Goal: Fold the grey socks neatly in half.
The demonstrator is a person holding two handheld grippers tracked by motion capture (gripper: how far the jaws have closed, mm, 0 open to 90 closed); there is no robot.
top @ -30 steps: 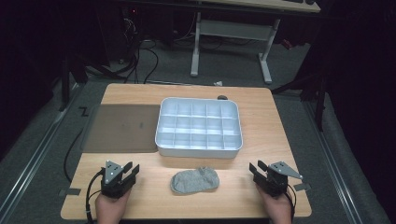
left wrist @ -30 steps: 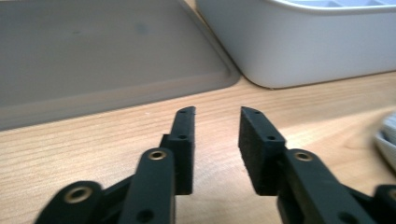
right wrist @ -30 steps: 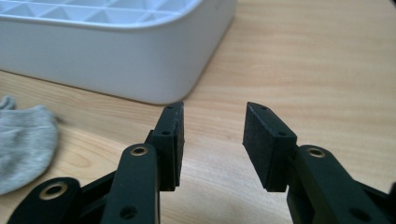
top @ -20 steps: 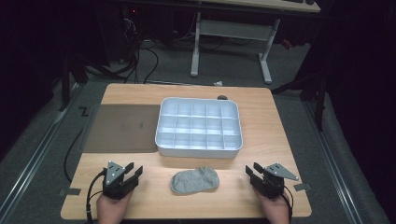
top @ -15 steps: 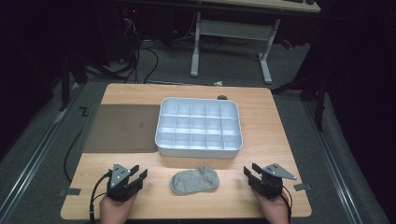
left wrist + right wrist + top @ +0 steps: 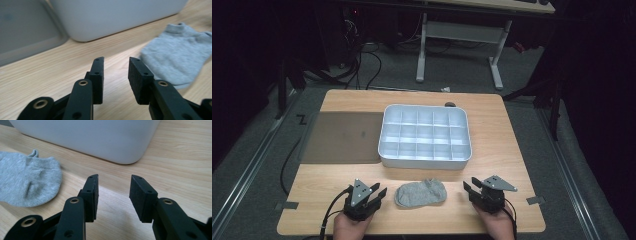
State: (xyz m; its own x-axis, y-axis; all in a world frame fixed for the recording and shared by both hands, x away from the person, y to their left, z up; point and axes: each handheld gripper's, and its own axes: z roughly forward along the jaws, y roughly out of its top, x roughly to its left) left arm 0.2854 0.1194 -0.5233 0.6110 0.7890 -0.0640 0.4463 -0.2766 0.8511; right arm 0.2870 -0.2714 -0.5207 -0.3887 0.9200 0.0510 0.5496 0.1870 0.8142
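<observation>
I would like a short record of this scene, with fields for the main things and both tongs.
sock: grey sock, lying flat near the table's front edge, between the two tongs
tray: white compartment tray, empty, behind the sock
mat: dark mat, left of the tray
left tongs: open, holding nothing
right tongs: open, holding nothing
table: wooden table

Lab or recording room: dark surroundings, lit wooden desk [image 6: 507, 135], cables [image 6: 362, 60] trailing across grey carpet, white-legged workbench [image 6: 462, 35] behind, tape marks [image 6: 286, 205] on desk.
</observation>
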